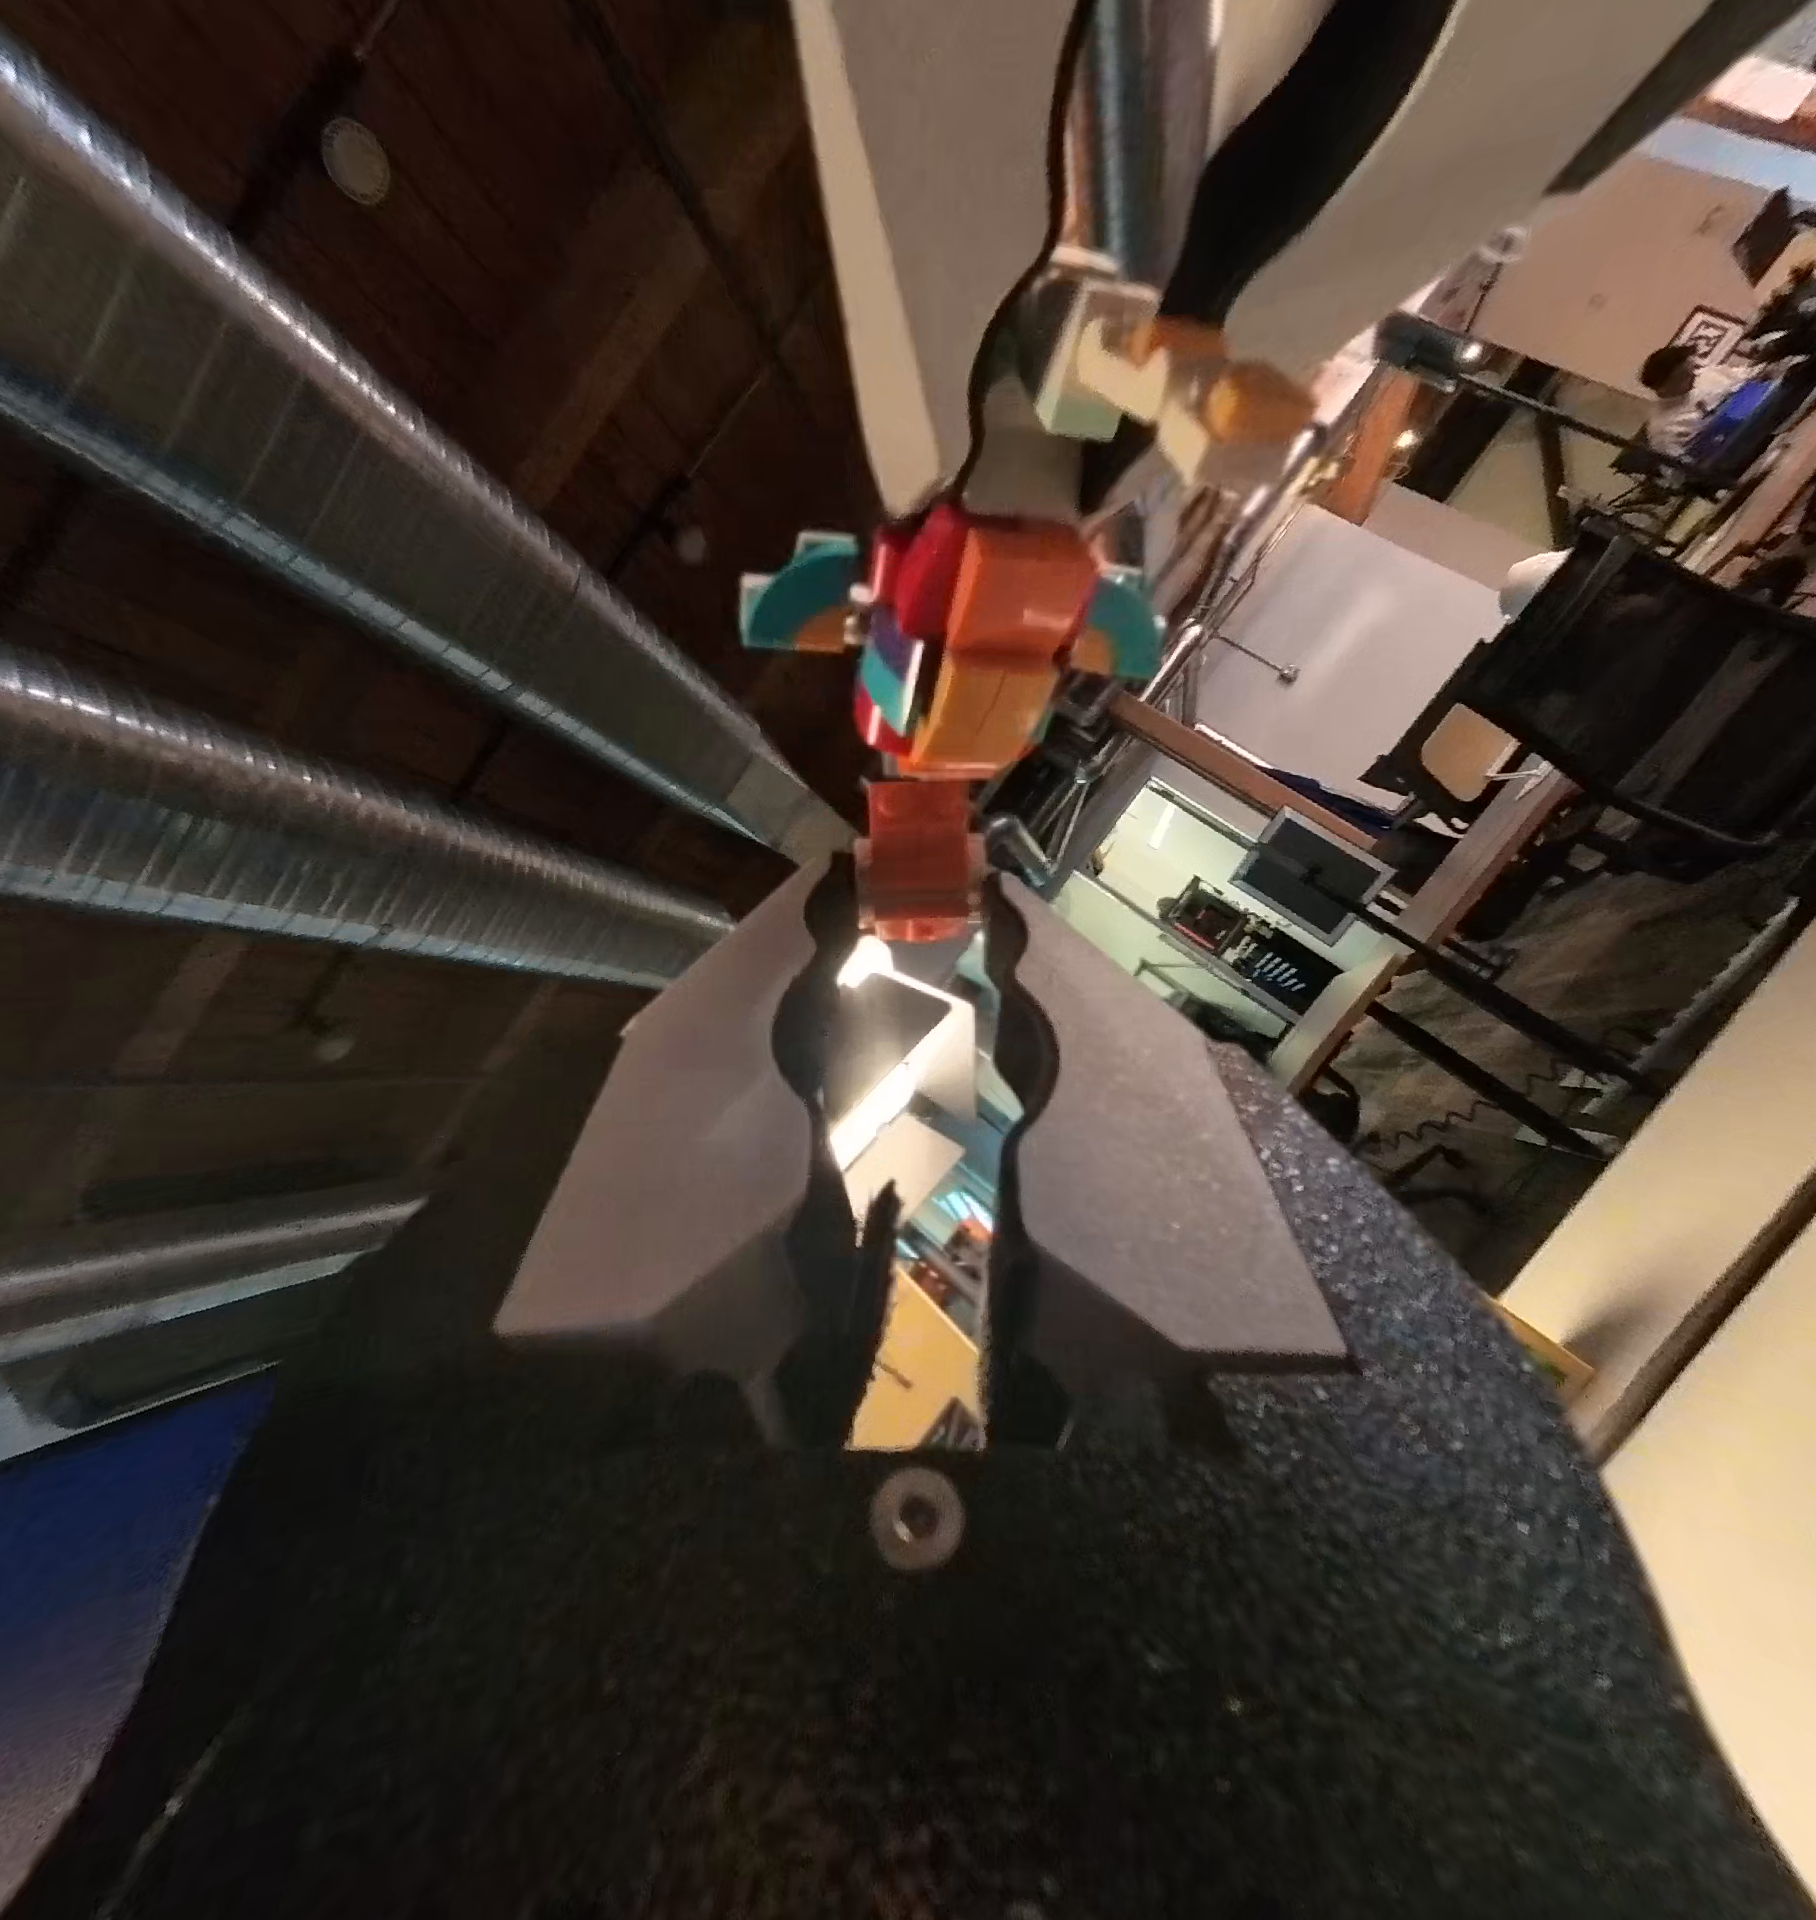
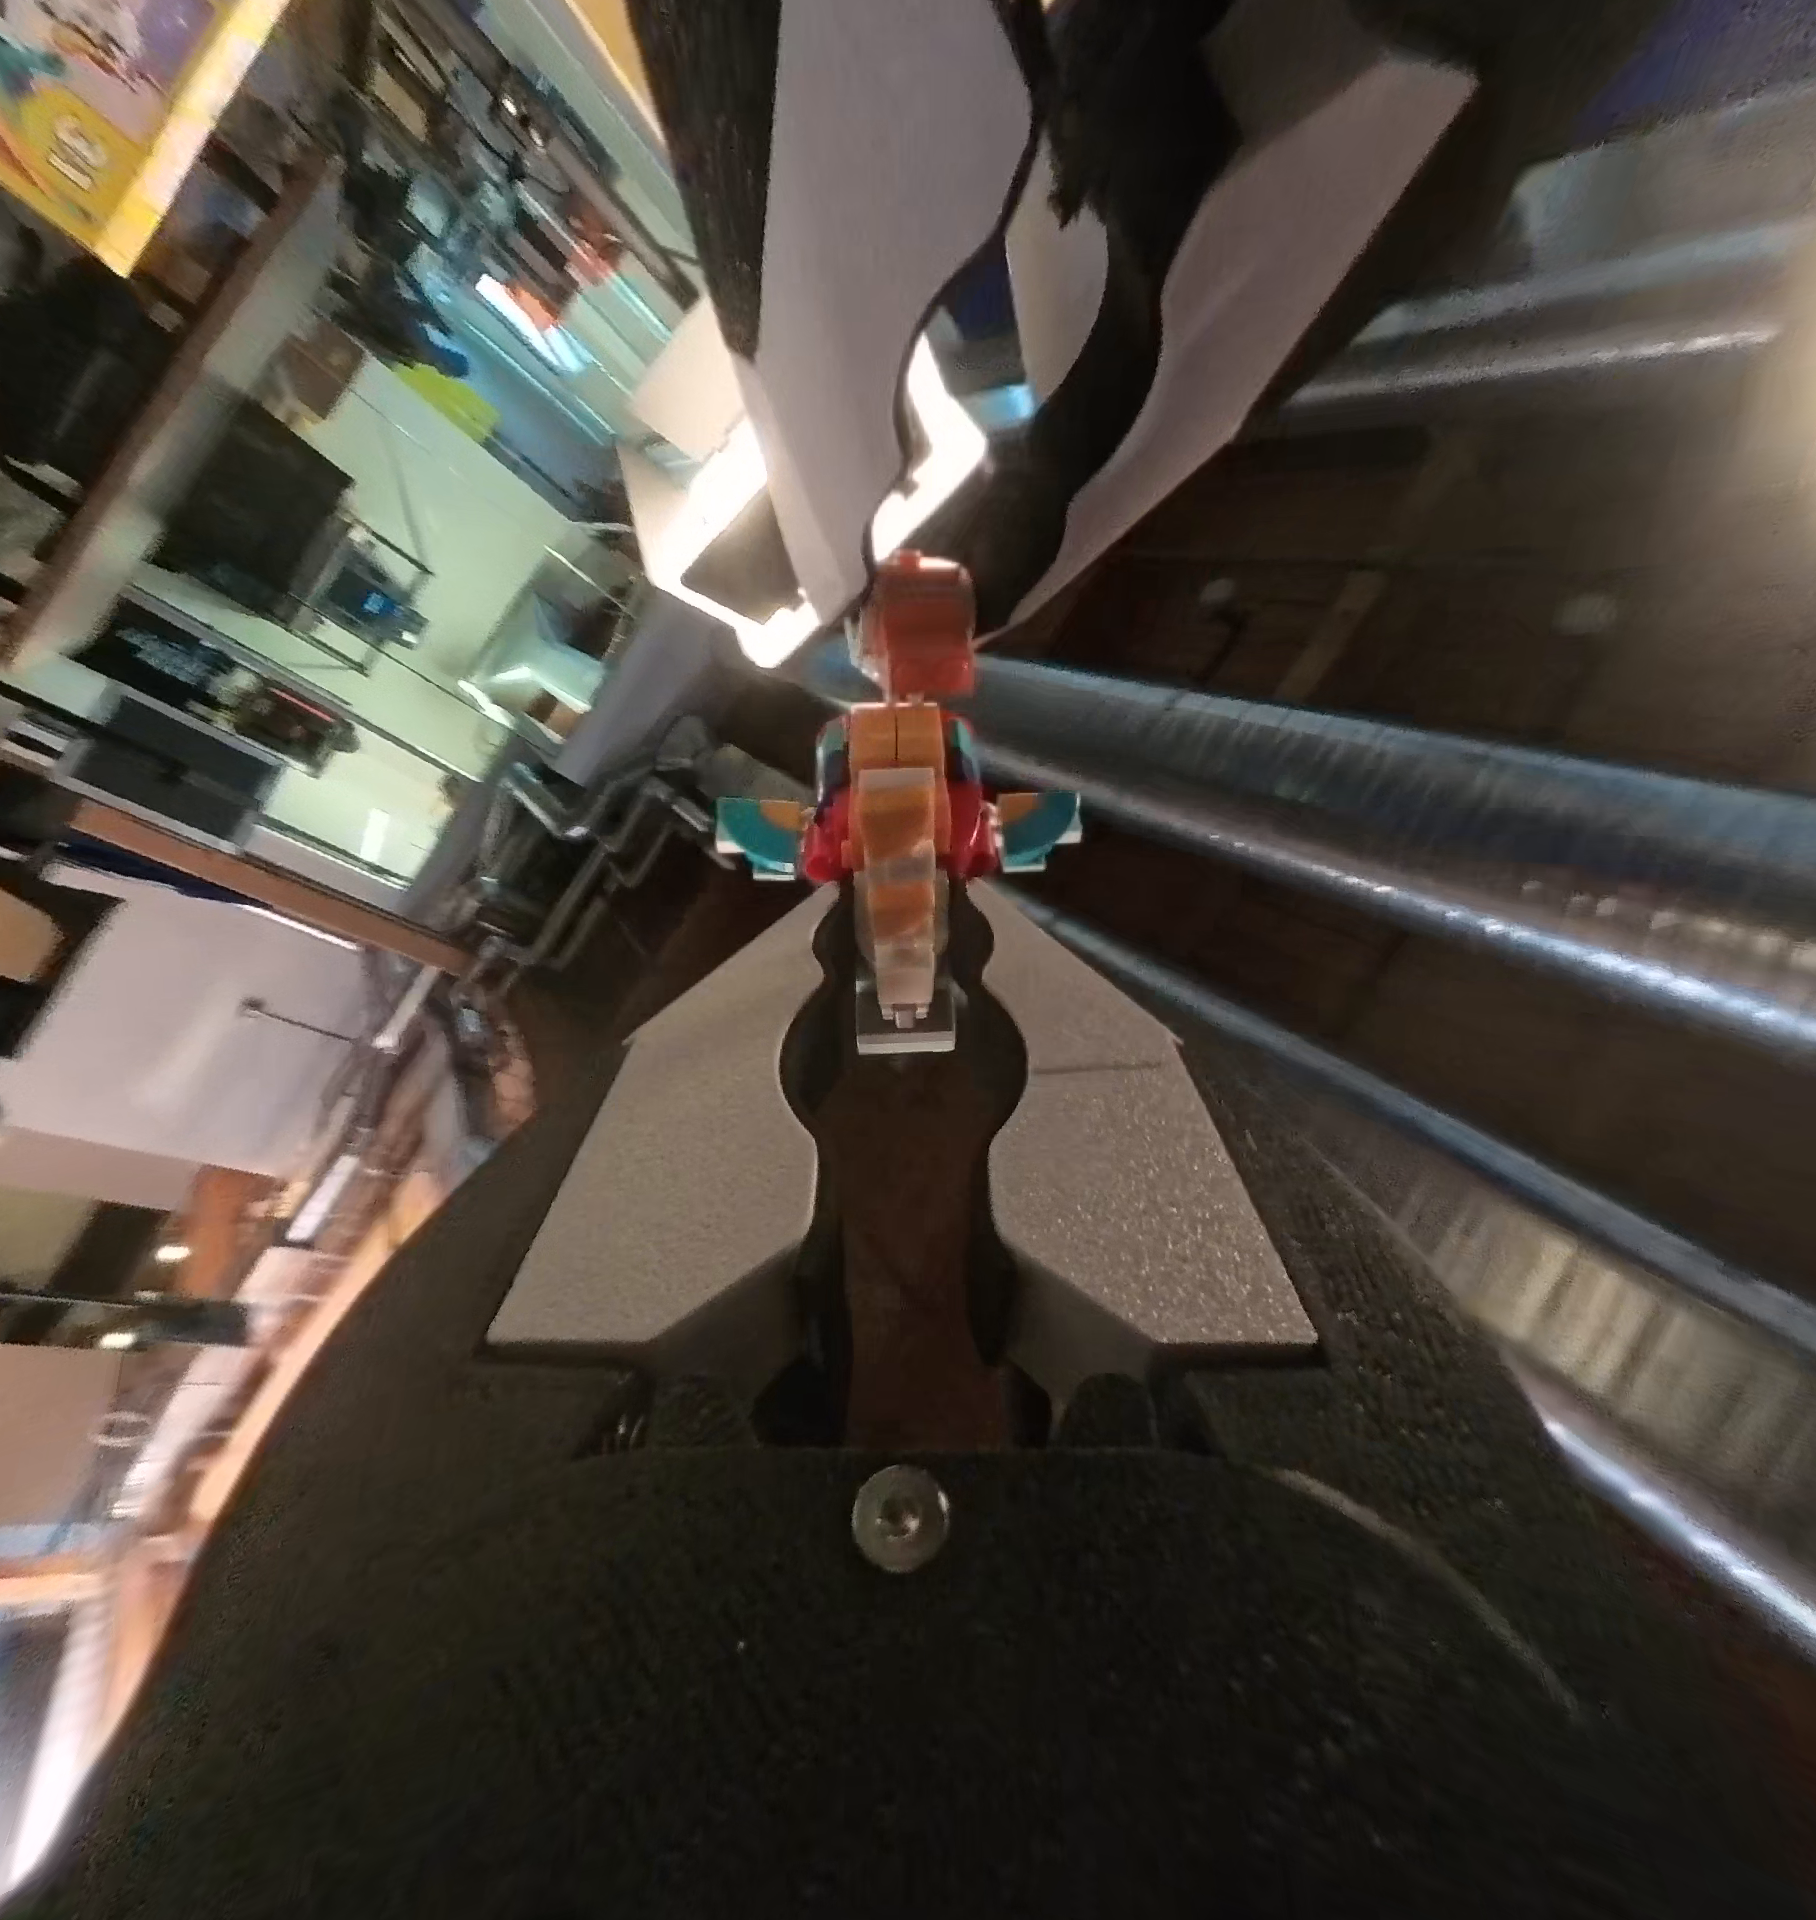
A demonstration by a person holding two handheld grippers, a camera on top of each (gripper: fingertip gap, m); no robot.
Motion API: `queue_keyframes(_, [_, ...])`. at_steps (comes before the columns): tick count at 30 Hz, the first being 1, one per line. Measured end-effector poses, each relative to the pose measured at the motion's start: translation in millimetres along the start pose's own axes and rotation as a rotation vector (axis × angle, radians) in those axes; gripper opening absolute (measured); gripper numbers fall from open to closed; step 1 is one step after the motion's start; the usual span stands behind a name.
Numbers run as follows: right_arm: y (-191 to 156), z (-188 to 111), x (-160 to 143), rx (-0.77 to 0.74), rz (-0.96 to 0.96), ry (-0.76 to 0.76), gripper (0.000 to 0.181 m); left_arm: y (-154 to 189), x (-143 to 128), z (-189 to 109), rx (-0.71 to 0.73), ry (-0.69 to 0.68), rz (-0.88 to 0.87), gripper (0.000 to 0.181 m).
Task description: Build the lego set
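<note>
The left claw (image 1: 919,899) is clamped on the dark-red end of the model (image 1: 945,665), the block pinched right at its tips. The right claw (image 2: 904,971), seen in its own view, grips the opposite end: a striped orange-and-pale tail with a clear plate at its base, sitting between the tips. So the model (image 2: 899,790) hangs in the air between the two claws, which face each other, with ceiling ducts (image 1: 260,436) far behind.

It looks light and stiff, but likely fragile at the joints: studs hold under squeeze and let go under bending or twist (the thin tail most of all). Hold is best on flat block faces, as now, not on the teal fins, which stick out sideways beyond the right tips and would probably pop off.

Past the tail come red and orange body blocks, teal quarter-round fins on both sides, then the dark-red end.
</note>
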State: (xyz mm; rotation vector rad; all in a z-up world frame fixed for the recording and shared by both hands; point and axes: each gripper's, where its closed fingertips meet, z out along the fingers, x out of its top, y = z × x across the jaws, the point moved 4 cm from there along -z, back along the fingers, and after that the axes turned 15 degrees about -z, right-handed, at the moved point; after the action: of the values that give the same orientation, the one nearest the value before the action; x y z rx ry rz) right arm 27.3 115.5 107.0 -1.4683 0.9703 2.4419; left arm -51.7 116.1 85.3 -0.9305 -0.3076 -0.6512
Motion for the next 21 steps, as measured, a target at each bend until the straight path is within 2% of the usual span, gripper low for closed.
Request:
queue_keyframes(2, [-16, 2, -1, 0.128, 0.147, 0.038, 0.015, 4, -8, 3, -0.060, -0.027, -0.048, 0.023])
queue_keyframes(5, [-54, -2, 7, 0.451, 0.526, 0.173, 0.016, 14, -22, 9, -0.203, -0.085, -0.177, 0.021])
queue_keyframes(9, [-106, -26, 41, 0.841, 0.983, 0.438, 0.015, 26, -37, 13, -0.356, -0.166, -0.315, 0.021])
queue_keyframes(12, [-141, -54, 84, 0.995, 1.332, 0.651, 0.015, 33, -44, 13, -0.451, -0.216, -0.425, 0.021])
queue_keyframes(14, [-167, -73, 113, 1.073, 1.494, 0.719, 0.015, 37, -48, 12, -0.520, -0.255, -0.497, 0.021])
queue_keyframes(17, [-200, -96, 148, 1.152, 1.622, 0.748, 0.016, 47, -52, 9, -0.639, -0.309, -0.602, 0.021])
queue_keyframes(21, [-218, -113, 172, 1.249, 1.704, 0.793, 0.015, 70, -53, -2, -0.865, -0.397, -0.722, 0.022])
